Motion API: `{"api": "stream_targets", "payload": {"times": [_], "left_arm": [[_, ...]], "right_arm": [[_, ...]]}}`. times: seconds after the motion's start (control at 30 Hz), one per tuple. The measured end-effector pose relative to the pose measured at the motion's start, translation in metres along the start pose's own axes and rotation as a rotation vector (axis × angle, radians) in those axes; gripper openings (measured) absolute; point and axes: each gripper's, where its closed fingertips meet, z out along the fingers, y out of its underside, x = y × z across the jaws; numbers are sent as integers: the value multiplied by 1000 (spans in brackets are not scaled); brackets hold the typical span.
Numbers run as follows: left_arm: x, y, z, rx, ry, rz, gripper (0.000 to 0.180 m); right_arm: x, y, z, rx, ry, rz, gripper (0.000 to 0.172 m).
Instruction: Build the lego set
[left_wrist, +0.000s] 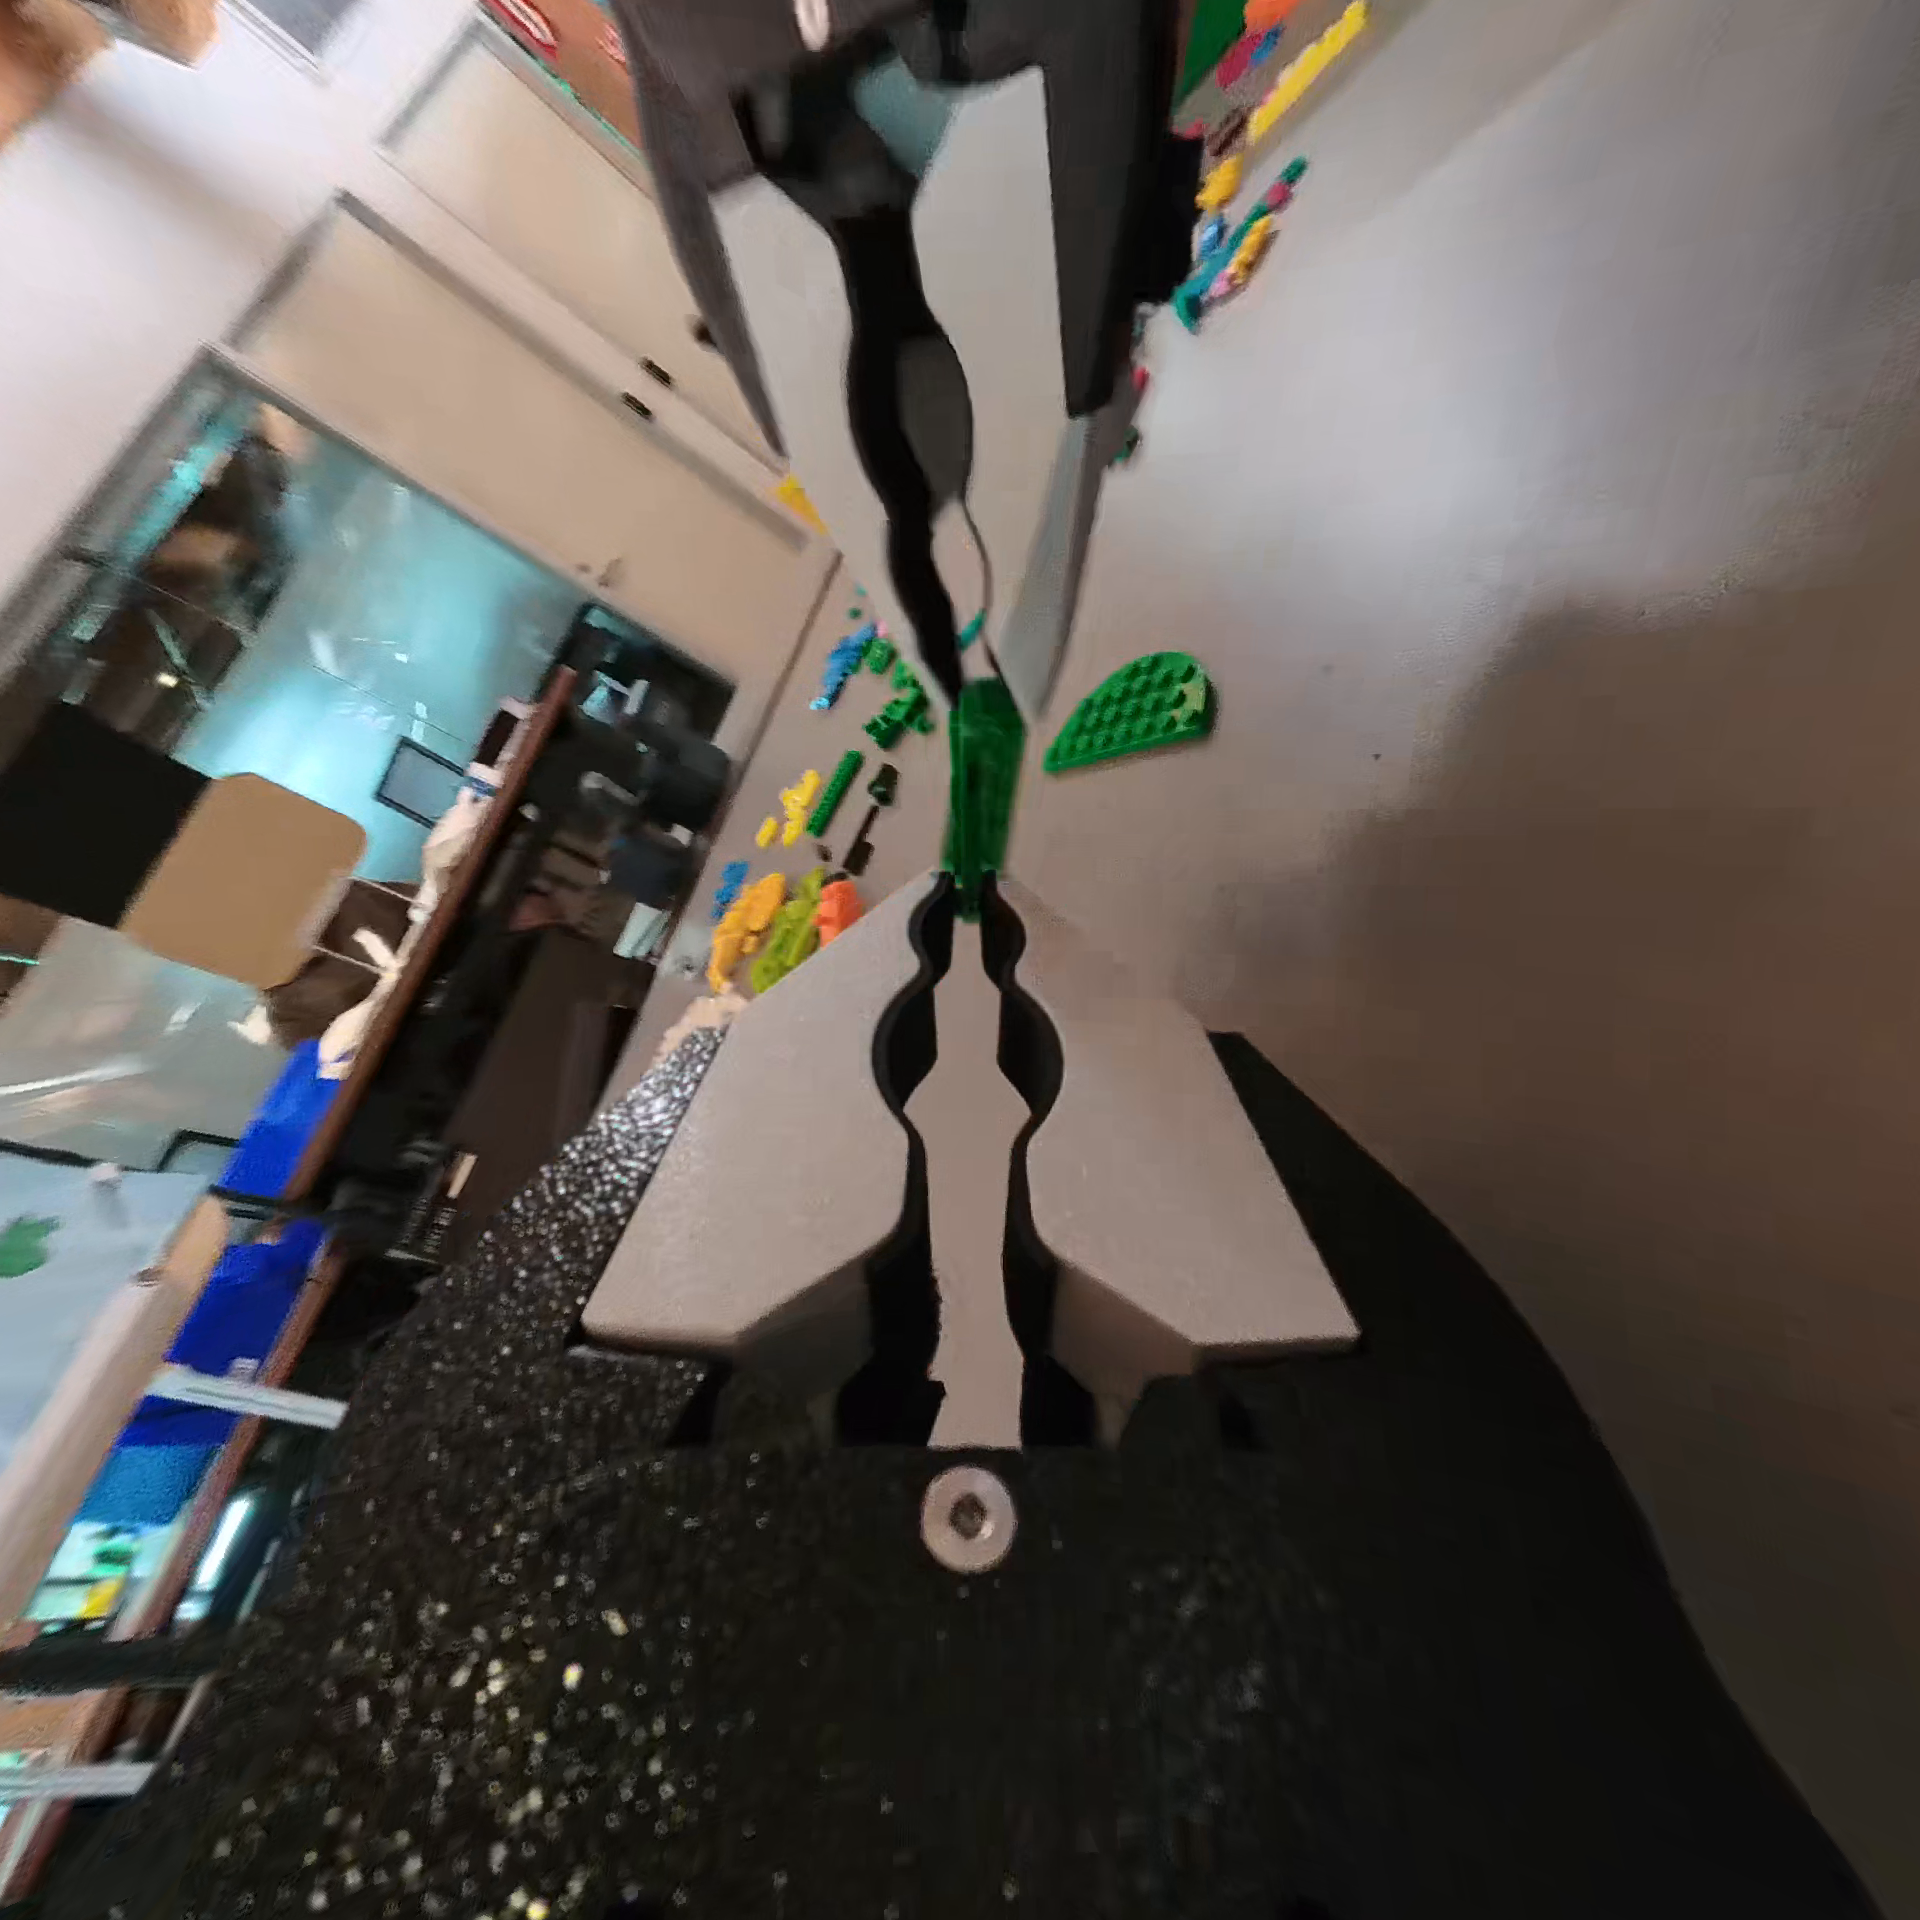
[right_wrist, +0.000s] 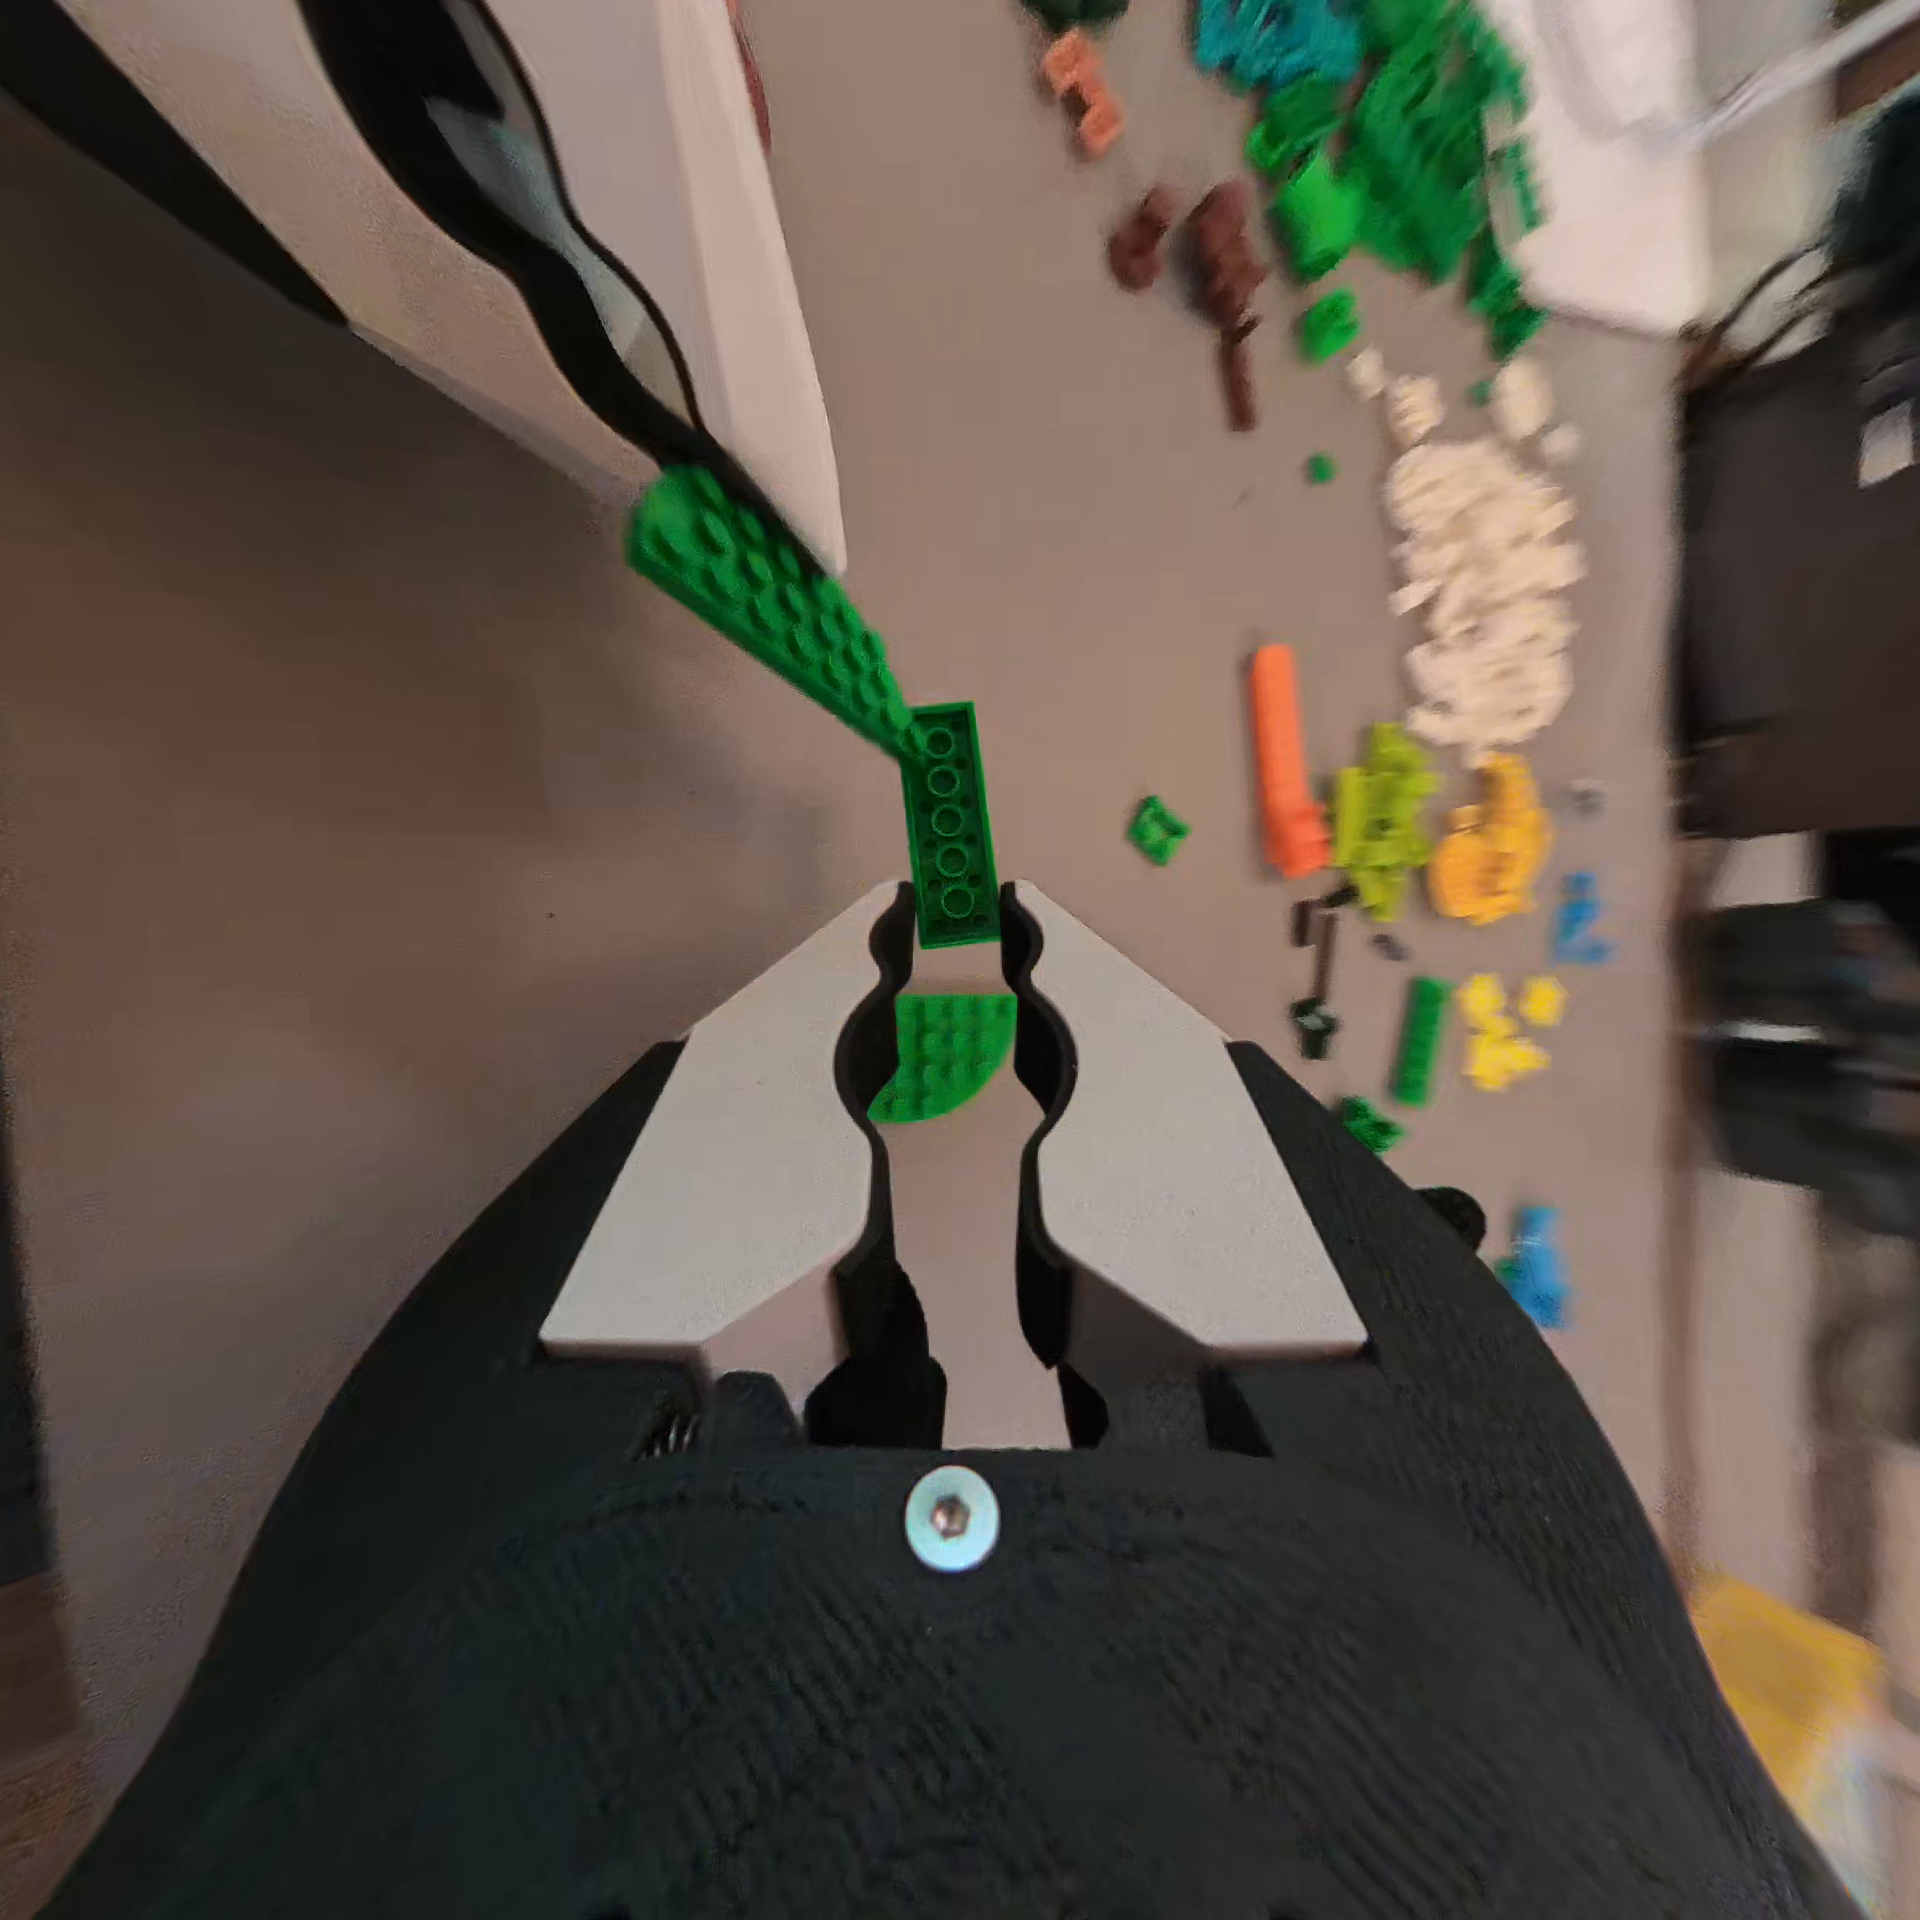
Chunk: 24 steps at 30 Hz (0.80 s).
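Lying scattered on the grey counter (right_wrist: 416, 727): coloured bricks (right_wrist: 1455, 831); cabinets (left_wrist: 468, 343) behind, apparently. Left gripper (left_wrist: 971, 894) pinches a green wedge plate (right_wrist: 758, 603); right gripper (right_wrist: 956, 904) clamps a green strip plate (right_wrist: 951, 821).

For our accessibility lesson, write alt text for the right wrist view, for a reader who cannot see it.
The right claw grips a narrow green studded plate by its long edges, underside toward the camera. Its far end meets a larger green wedge plate held by the left claw. Below lie a grey table, a green half-round plate and piles of coloured bricks.
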Motion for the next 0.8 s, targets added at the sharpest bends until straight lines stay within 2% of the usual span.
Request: {"api": "stream_targets", "payload": {"times": [0.1,0.23,0.37,0.47,0.57,0.6,0.67,0.8], "left_arm": [[3,3,7,-52,20,-37,2],[-3,9,11,-108,-33,-47,2],[-25,24,3,-169,-150,-66,2],[-47,38,-9,-212,-253,-74,2],[-62,52,-19,-256,-317,-45,2],[-65,55,-22,-262,-328,-33,2],[-69,60,-26,-271,-347,-23,2],[-71,66,-29,-273,-367,-20,2]], "right_arm": [[0,-13,-11,14,116,-189,15],[8,-7,-13,-102,251,-480,15],[2,12,-6,-247,168,-721,15],[-10,6,0,-316,119,-980,15],[-36,-2,12,-317,31,-1139,10],[-42,-5,16,-309,16,-1182,0],[-50,-8,22,-294,-7,-1209,0],[-52,-11,27,-261,-30,-1073,1]]}}
